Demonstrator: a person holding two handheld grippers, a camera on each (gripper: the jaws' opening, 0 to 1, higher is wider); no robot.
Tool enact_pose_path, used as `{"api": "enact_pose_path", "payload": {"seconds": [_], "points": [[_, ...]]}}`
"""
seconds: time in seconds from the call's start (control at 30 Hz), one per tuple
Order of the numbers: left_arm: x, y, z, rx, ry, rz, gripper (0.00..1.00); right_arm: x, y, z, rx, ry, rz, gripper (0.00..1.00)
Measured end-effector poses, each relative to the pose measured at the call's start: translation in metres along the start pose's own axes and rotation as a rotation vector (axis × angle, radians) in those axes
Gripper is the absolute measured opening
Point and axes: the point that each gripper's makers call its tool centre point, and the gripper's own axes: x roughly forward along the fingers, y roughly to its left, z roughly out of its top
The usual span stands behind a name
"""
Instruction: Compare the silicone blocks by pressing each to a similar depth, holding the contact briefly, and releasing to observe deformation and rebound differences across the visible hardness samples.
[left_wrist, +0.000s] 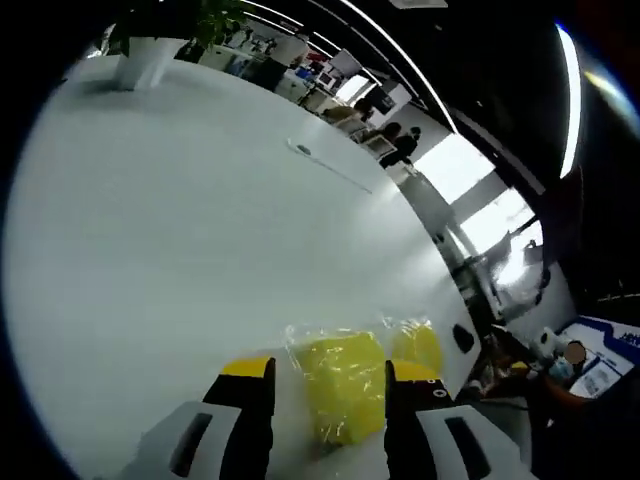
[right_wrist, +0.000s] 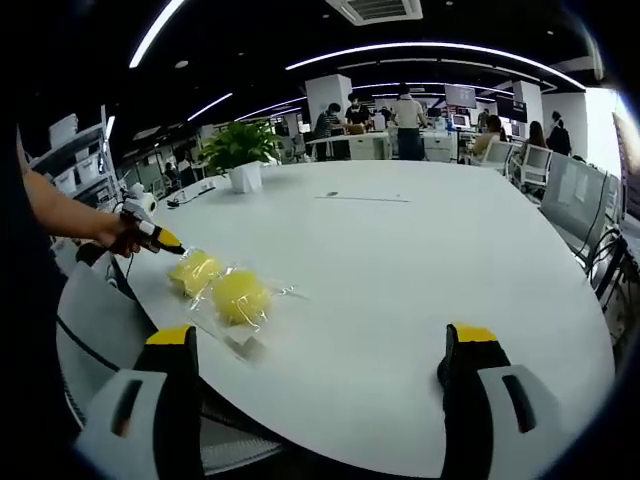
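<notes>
In the left gripper view, the left gripper (left_wrist: 328, 395) has its jaws apart, straddling a bagged yellow silicone block (left_wrist: 343, 385); a second bagged block (left_wrist: 416, 346) lies just beside it on the white desk (left_wrist: 200, 220). This looks like the approach before a press. In the right gripper view, the right gripper (right_wrist: 325, 375) hangs open and empty near the desk's near edge, both blocks at its left edge; next, lower gently onto the first block.

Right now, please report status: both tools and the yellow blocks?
Left tool open, straddling near bagged yellow block. Right tool open, empty, off the second block. White table; potted plant far side.
</notes>
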Motion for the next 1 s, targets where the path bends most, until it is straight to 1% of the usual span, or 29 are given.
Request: {"api": "enact_pose_path", "payload": {"seconds": [0.03,0.07,0.1,0.13,0.23,0.33,0.43,0.5,0.6,0.7,0.8,0.87,0.9,0.93,0.97,1.0], "points": [[0.001,0.002,0.001,-0.009,-0.006,0.001,0.36,0.000,0.000,-0.001,0.001,0.001,-0.001,0.97],[0.001,-0.001,0.002,-0.043,-0.019,-0.023,0.33,0.000,-0.001,-0.001,0.003,0.002,-0.002,0.97],[0.002,0.001,0.002,-0.096,-0.022,-0.029,0.32,0.000,-0.001,-0.003,0.004,0.003,-0.002,0.97],[0.002,0.002,0.002,-0.125,-0.020,-0.030,0.30,0.000,-0.001,-0.003,0.004,0.005,-0.002,0.97],[0.003,0.005,0.003,-0.125,-0.022,-0.035,0.26,-0.001,0.000,-0.003,0.005,0.007,-0.001,0.97],[0.006,0.008,0.002,-0.150,-0.014,-0.029,0.25,0.000,-0.001,-0.005,0.008,0.008,-0.002,0.97],[0.008,0.013,0.002,-0.191,-0.019,-0.020,0.20,-0.001,0.000,-0.004,0.008,0.009,-0.002,0.97],[0.010,0.011,0.002,-0.213,-0.017,-0.040,0.17,-0.001,-0.001,-0.005,0.010,0.009,-0.003,0.97],[0.013,0.012,0.004,-0.226,-0.029,-0.036,0.15,-0.001,-0.001,-0.006,0.013,0.012,-0.003,0.97],[0.014,0.018,0.003,-0.235,-0.039,-0.020,0.11,-0.001,-0.002,-0.007,0.012,0.018,-0.003,0.97],[0.016,0.027,0.006,-0.266,-0.047,-0.030,0.10,0.000,-0.003,-0.007,0.019,0.014,-0.002,0.97],[0.016,0.028,0.006,-0.271,-0.049,-0.033,0.08,0.000,-0.003,-0.007,0.023,0.012,-0.004,0.97],[0.016,0.029,0.005,-0.256,-0.039,-0.031,0.06,0.000,-0.003,-0.007,0.025,0.010,-0.004,0.97],[0.016,0.031,0.003,-0.195,-0.023,-0.022,0.02,0.000,-0.003,-0.007,0.025,0.010,-0.003,0.97],[0.016,0.032,0.002,-0.167,-0.016,-0.017,0.01,0.000,-0.002,-0.007,0.025,0.011,-0.003,0.97],[0.018,0.030,0.003,-0.177,-0.019,-0.020,0.00,0.000,-0.002,-0.008,0.025,0.012,-0.004,0.97]]}}
